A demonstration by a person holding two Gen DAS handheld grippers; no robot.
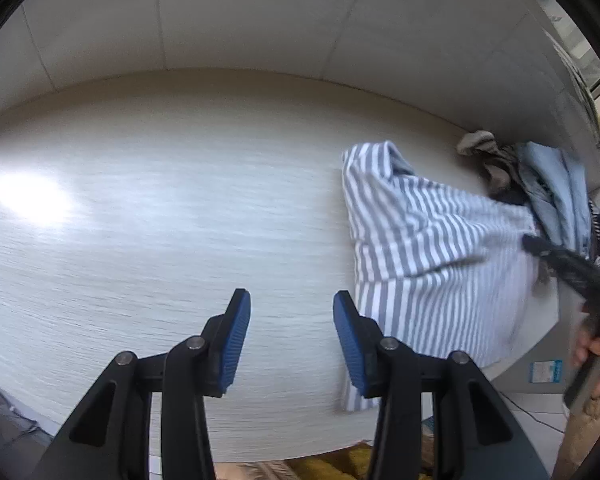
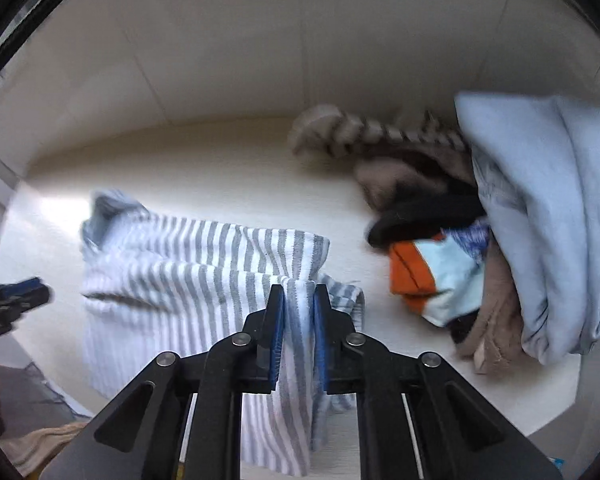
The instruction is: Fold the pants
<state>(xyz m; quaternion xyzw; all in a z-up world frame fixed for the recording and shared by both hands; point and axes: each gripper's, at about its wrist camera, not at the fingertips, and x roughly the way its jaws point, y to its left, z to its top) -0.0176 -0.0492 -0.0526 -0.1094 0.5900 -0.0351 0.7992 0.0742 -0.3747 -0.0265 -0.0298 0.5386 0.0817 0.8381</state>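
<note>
From the left wrist camera, the left gripper (image 1: 291,312) hangs over bare pale wood-grain tabletop (image 1: 140,220), its blue-padded fingers (image 1: 236,332) standing apart with nothing between them. The grey-and-white striped pants (image 1: 428,248) lie rumpled towards the right side of the tabletop, their lower part reaching the near edge, and the right-hand finger sits just beside the cloth without visibly gripping it. Beyond the pants, in the far right corner, sits a heap of clothes (image 1: 540,184). The right gripper (image 1: 536,244) shows as a dark blurred shape over the pants' right side, with a hand (image 1: 596,356) on its handle. From the right wrist camera, the right gripper (image 2: 298,296) is pinched on a bunched fold of the striped pants (image 2: 188,272), the cloth filling the narrow gap between its blue pads (image 2: 277,320) and draping down past the near edge. The clothes pile (image 2: 500,220), topped by a light blue garment (image 2: 540,184), fills the far right corner, and the left gripper (image 2: 20,296) blurs in at the left.
</note>
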